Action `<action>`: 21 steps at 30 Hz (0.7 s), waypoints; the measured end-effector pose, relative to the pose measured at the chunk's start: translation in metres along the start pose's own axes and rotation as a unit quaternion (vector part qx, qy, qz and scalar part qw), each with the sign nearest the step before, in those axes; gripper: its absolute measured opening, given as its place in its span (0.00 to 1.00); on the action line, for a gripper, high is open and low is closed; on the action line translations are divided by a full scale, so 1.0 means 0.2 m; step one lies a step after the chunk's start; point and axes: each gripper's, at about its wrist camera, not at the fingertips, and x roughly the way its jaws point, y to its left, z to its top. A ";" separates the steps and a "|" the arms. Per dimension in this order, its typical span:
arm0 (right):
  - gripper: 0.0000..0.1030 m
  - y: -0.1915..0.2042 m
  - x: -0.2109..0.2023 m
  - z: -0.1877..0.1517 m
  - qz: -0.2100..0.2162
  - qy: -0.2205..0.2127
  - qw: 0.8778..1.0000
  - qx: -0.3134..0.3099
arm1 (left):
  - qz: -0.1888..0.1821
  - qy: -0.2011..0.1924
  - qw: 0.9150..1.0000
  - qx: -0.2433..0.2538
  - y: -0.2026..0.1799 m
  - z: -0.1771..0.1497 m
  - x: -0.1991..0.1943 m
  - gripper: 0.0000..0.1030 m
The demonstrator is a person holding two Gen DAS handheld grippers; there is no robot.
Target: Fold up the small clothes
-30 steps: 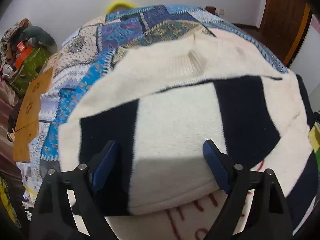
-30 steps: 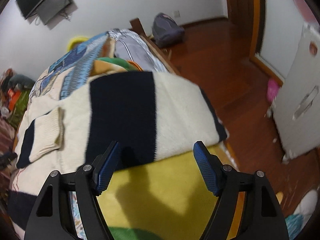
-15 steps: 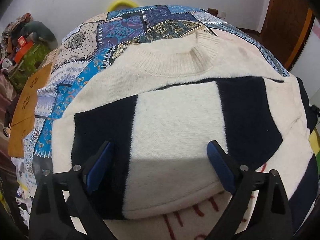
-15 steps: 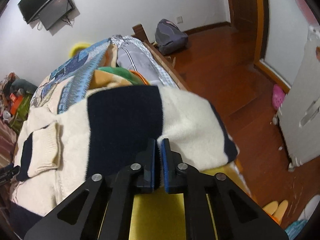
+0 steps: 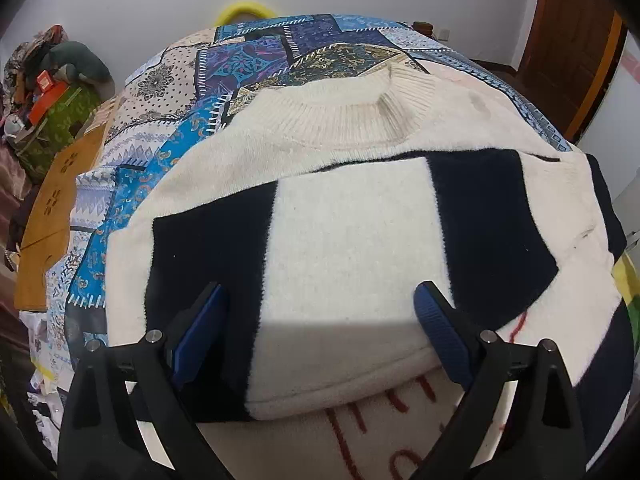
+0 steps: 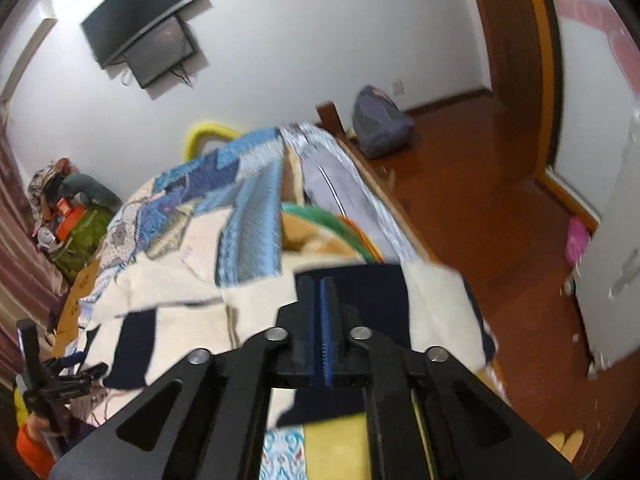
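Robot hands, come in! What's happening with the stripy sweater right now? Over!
Right gripper shut on sweater sleeve, holding it up. Left gripper open above sweater, holding nothing. Nothing in the way.

My cream sweater (image 5: 344,240) with navy blocks lies flat across the middle of the left view, ribbed collar toward the top, one sleeve folded over its chest. In the right view, center-right, its navy edge hangs lifted.

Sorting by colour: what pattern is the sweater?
Cream sweater with wide navy stripes; left wrist view.
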 end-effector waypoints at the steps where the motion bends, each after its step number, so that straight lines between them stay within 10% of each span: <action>1: 0.24 -0.02 0.02 -0.04 -0.001 0.013 1.000 0.006 | -0.002 0.000 1.000 0.000 0.00 0.00 0.00 0.92; 4: 0.53 -0.09 0.06 -0.17 -0.011 0.051 0.998 0.029 | -0.004 0.001 1.000 -0.002 0.00 0.00 0.01 0.92; 16: 0.54 -0.34 0.30 -0.26 -0.003 0.086 0.990 0.114 | 0.003 -0.002 1.000 0.001 -0.01 0.00 0.01 0.92; 21: 0.31 -0.35 0.36 -0.19 -0.015 0.059 0.991 0.118 | 0.005 -0.004 1.000 0.002 -0.01 -0.01 0.01 0.93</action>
